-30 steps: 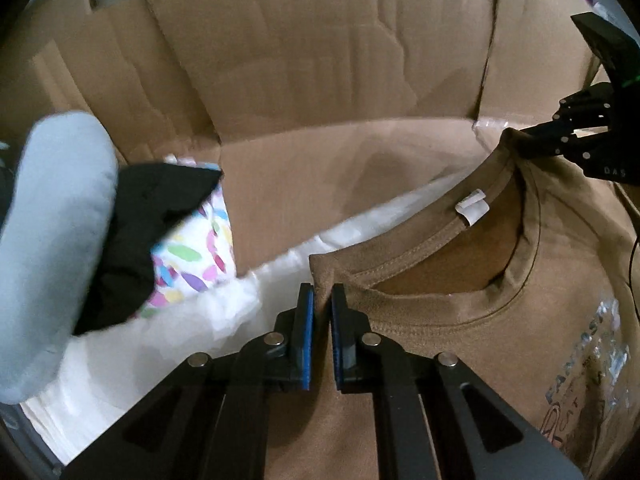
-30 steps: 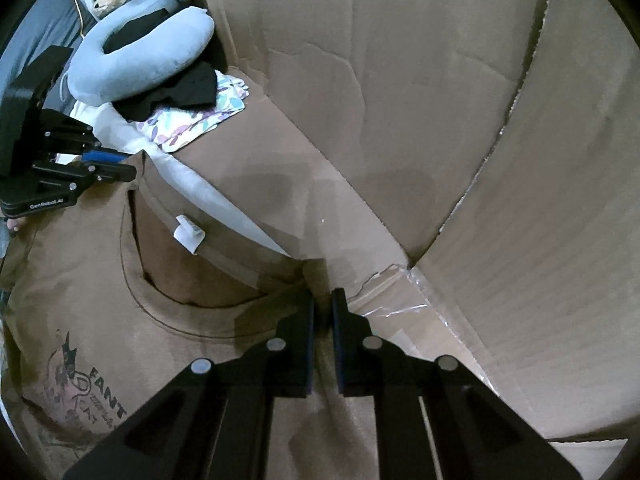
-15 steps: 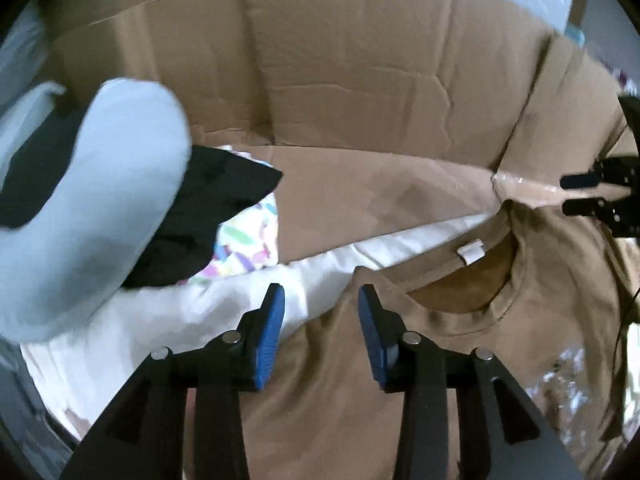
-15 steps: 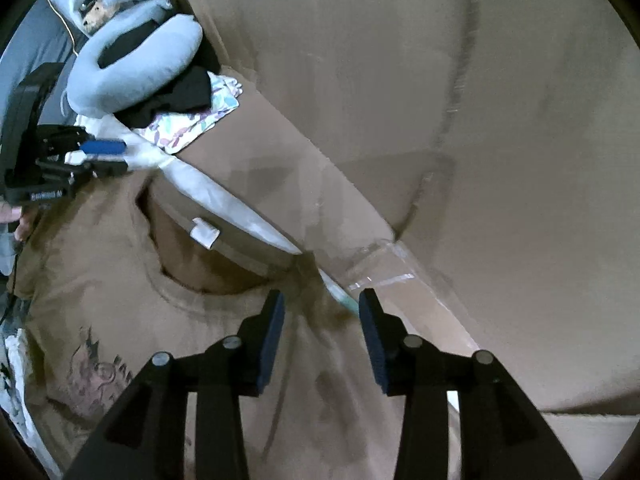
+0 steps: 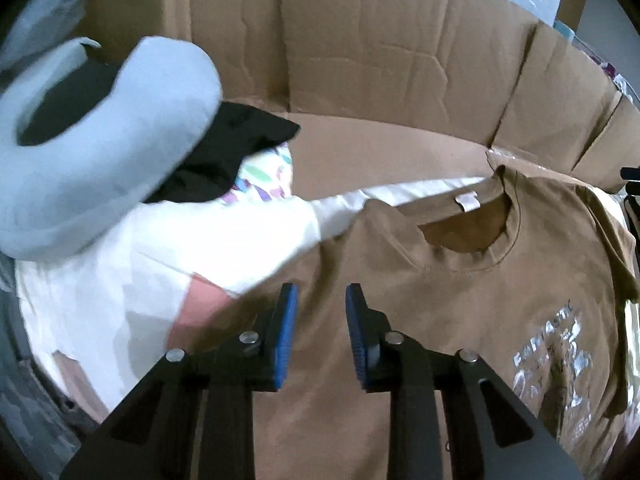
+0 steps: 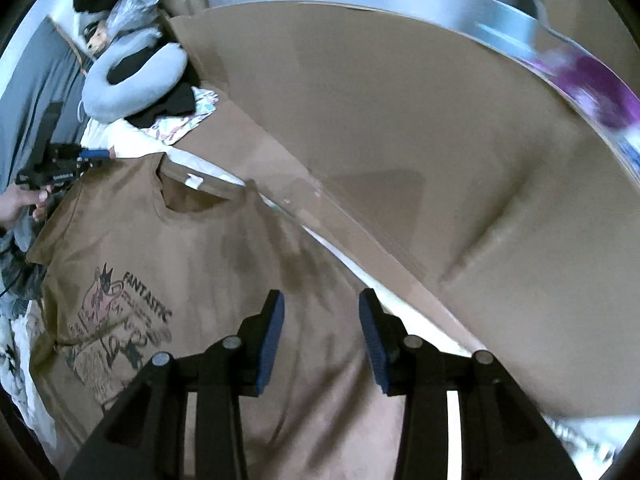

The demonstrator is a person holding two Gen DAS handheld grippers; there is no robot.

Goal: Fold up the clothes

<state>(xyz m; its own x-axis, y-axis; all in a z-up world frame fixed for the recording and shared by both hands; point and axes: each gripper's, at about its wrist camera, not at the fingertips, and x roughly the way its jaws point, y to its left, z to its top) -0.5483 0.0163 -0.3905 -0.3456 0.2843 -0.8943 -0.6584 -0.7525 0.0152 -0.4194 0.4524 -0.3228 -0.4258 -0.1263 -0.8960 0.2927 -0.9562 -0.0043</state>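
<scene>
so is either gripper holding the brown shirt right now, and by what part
Nothing is held. The left gripper and the right gripper both stand open above the brown t-shirt, which lies spread flat, no fabric between the pads.

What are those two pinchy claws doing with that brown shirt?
A person is folding clothes with a claw in each hand. The brown T-shirt lies spread out, picture side up, on white bedding beside cardboard. The left gripper and the right gripper are both open above the shirt, holding nothing.
</scene>
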